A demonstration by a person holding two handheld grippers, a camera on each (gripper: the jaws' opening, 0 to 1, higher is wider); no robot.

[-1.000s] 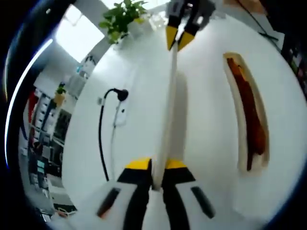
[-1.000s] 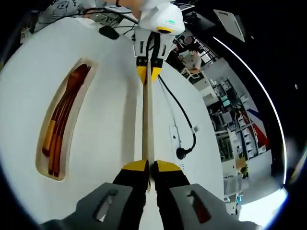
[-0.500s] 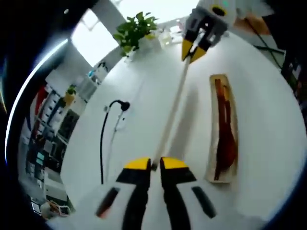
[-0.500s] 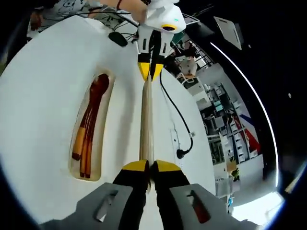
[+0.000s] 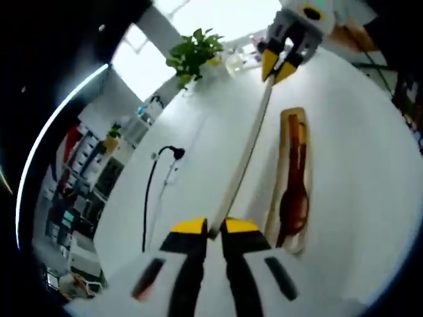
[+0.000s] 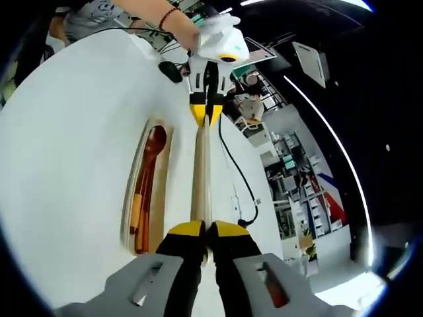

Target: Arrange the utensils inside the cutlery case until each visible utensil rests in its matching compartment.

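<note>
We still pinch the pale lid (image 5: 246, 148) endwise between left hand-held gripper (image 5: 215, 231) and right hand-held gripper (image 6: 205, 232); it now sits nearer the cutlery case (image 6: 147, 185).

Utensils (image 5: 294, 188) in the case (image 5: 277, 198) (brown, overlapping) too blurred to separate

Cutlery case (image 5: 291, 198): long, narrow, pale wood tray lying flat on white surface, right of centre in left gripper view. Inside lie dark reddish-brown wooden utensils (image 5: 294, 191), lengthwise, spoon bowl visible. A pale lid (image 6: 200, 175) is suspended edge-on beside it.
</note>
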